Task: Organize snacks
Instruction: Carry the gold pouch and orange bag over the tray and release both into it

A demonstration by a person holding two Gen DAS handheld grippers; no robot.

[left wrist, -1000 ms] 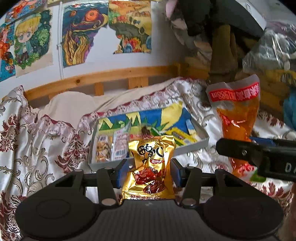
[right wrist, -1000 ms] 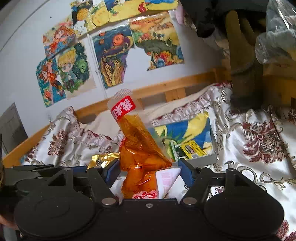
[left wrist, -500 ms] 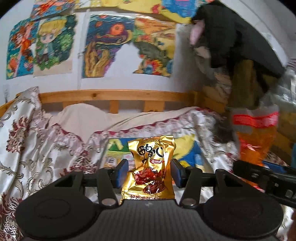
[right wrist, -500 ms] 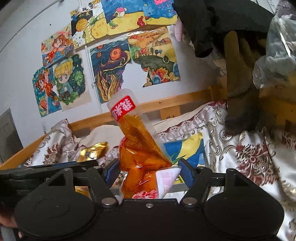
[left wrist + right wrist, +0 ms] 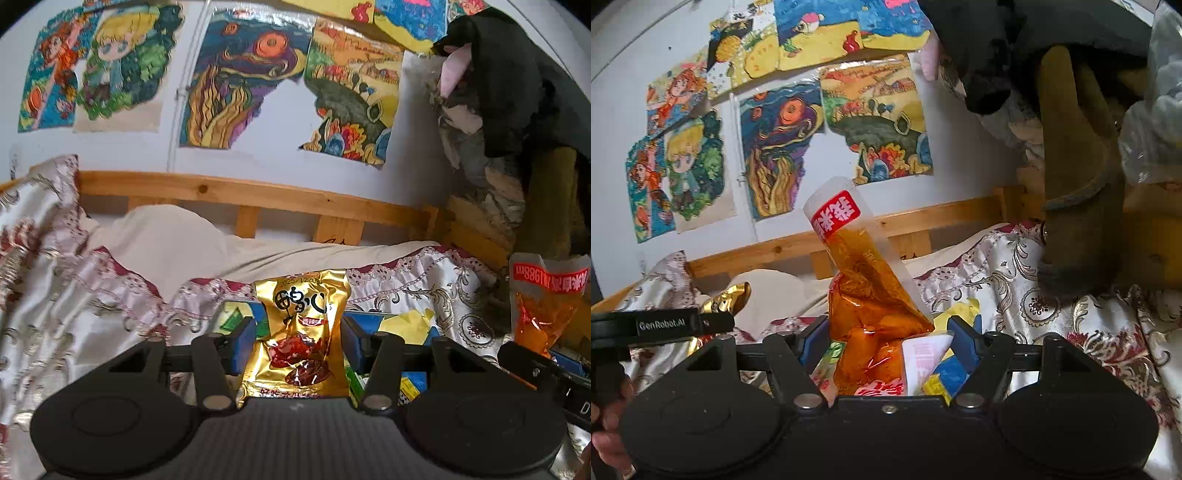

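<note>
Bed (image 5: 74, 295) with floral satin cover carries everything, and the landmark is the colourful shallow box (image 5: 399, 321) lying on it, blue and yellow print, partly hidden behind both tools. Orange pouch (image 5: 871, 310) is the larger snack: clear plastic with red label at the top, saucy orange contents, upright and leaning left, lifted just in front of and above the box. It is clamped low by the right gripper (image 5: 886, 339), fingers (image 5: 964, 343) moderately apart and pressing its bulging lower part, a white-pink packet tucked against it on the right. Judged floppy and top-heavy, slick film, contents shift; take it low on the filled body, not the thin sealed neck. Gold foil packet (image 5: 301, 332) is smaller, held upright just in front of the box's left part by the left gripper (image 5: 297, 345), fingers (image 5: 242, 343) narrowed onto its two side edges. Looks light, crinkly, slippery foil, puffy so it may squash or slide; grip at mid-height across the sides is best. A hand (image 5: 605, 432) shows at the lower left edge of the right view
</note>
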